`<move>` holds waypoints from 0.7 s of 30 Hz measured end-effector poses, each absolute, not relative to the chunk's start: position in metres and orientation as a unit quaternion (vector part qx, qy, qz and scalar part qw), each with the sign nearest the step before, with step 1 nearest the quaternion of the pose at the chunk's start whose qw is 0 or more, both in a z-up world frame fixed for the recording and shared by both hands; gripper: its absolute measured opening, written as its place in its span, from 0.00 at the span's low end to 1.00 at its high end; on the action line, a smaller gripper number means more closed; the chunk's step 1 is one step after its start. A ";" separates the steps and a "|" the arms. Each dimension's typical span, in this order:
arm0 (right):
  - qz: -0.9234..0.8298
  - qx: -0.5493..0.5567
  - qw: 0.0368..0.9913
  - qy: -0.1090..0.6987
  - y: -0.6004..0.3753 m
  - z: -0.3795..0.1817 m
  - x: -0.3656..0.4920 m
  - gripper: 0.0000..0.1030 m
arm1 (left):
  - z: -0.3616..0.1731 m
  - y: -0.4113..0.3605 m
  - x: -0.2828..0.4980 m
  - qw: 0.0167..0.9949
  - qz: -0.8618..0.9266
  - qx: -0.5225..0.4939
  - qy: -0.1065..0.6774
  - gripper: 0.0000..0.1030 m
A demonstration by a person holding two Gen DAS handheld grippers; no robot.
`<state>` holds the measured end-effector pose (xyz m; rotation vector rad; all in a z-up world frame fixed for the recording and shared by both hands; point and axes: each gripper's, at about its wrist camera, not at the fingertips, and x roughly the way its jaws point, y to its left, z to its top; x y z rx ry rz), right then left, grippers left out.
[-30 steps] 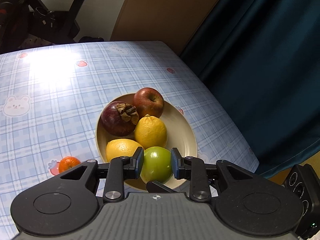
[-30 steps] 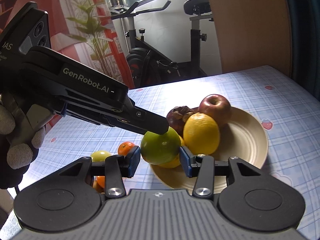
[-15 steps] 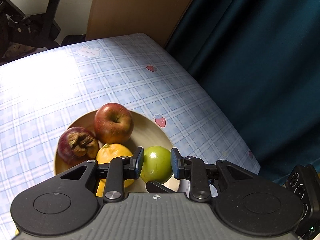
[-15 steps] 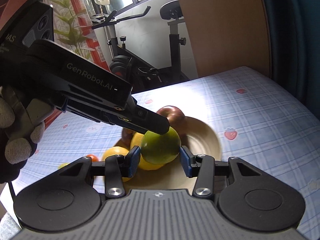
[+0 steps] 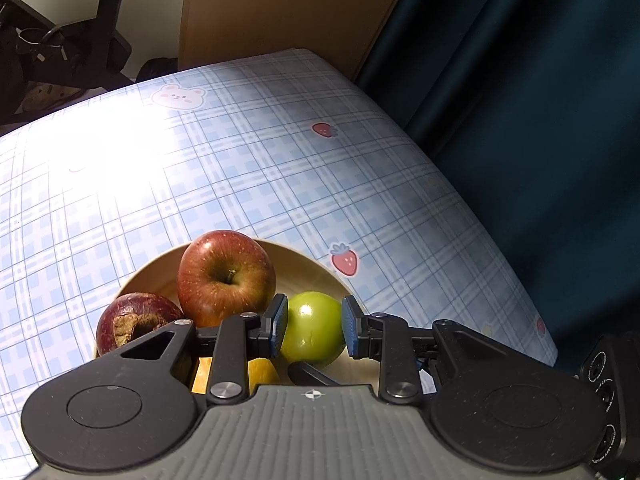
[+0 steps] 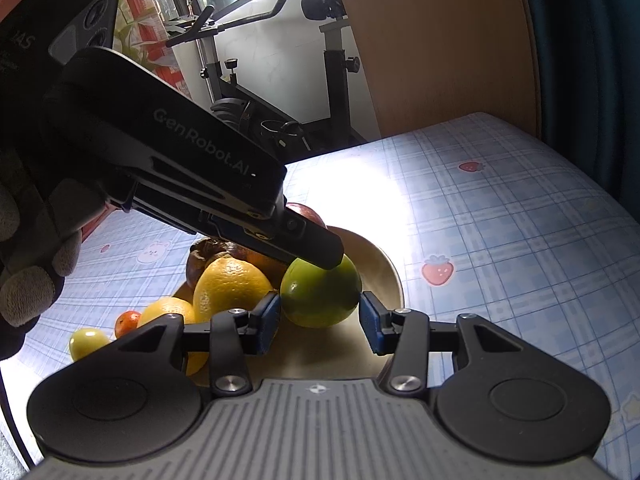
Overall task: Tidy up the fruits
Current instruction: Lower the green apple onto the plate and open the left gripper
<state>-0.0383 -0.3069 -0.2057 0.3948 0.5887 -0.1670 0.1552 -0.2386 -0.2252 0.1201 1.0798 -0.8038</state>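
Note:
My left gripper (image 5: 313,332) is shut on a green fruit (image 5: 313,333) and holds it over the right part of a beige bowl (image 5: 312,270). The bowl holds a red apple (image 5: 226,278), a dark purple mangosteen (image 5: 136,326) and two yellow lemons (image 6: 232,286). In the right wrist view the left gripper's finger reaches in from the left onto the green fruit (image 6: 320,292). My right gripper (image 6: 318,324) is open; its pads stand just off either side of the green fruit, near the bowl (image 6: 384,268).
A small orange tangerine (image 6: 127,322) and a small yellow-green fruit (image 6: 88,343) lie on the blue checked tablecloth (image 5: 200,184) left of the bowl. The table's right edge drops off beside a dark curtain (image 5: 540,100). An exercise bike (image 6: 256,92) stands behind the table.
My left gripper has carried the green fruit from the bowl's near side to its right side, beside the red apple. My right gripper has followed and its jaws have opened wider.

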 end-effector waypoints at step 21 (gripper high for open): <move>-0.110 0.142 0.942 0.282 -0.308 -0.209 -0.006 0.45 | -0.190 -0.200 0.155 0.800 -0.374 -0.009 0.470 0.29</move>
